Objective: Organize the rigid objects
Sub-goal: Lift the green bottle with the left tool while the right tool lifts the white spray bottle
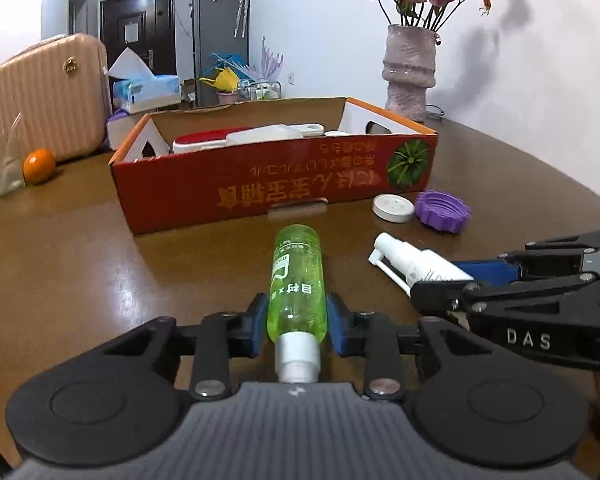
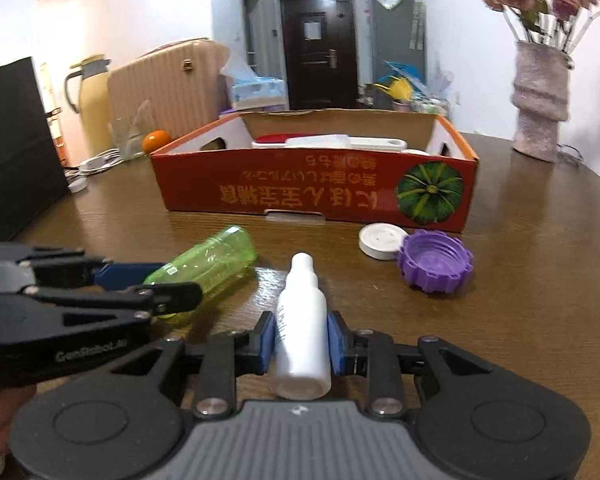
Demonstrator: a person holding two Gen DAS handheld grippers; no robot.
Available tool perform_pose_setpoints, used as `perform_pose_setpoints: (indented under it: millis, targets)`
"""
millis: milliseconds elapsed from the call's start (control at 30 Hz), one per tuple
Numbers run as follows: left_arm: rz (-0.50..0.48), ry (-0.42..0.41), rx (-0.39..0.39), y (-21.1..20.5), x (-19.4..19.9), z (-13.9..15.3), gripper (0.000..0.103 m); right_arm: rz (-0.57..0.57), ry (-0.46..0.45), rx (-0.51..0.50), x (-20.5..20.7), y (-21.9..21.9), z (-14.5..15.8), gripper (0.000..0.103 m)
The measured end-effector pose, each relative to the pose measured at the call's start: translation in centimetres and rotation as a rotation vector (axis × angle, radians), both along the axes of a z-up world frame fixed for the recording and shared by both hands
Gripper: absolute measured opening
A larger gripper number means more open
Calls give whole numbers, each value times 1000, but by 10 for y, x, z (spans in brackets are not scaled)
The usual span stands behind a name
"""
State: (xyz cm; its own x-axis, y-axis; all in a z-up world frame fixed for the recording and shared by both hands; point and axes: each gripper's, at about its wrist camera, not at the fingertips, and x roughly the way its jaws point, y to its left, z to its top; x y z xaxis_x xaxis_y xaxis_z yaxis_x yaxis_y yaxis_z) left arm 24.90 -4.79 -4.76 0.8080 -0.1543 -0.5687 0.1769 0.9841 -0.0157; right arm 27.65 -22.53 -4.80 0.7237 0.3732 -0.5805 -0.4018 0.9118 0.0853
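Observation:
My left gripper is shut on a green translucent bottle with a silver cap, which points toward the red cardboard box. My right gripper is shut on a white spray bottle, nozzle forward. In the left wrist view the right gripper comes in from the right with the white bottle. In the right wrist view the left gripper comes in from the left with the green bottle. The box holds a red-and-white item and other white items.
A white lid and a purple screw cap lie on the brown table before the box's right end; they also show in the right wrist view. A vase, orange and pink suitcase stand behind.

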Motion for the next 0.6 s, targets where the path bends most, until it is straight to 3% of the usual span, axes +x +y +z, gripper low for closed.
perform_pose_setpoints:
  millis: [233,600]
  targets:
    - [27,-22,-49,13,-58,6,31,-79,2,94,-52,-16,6,27]
    - [48,-116,-122,31,-109,36,31,-76,-89,106,-109,-14,34,27]
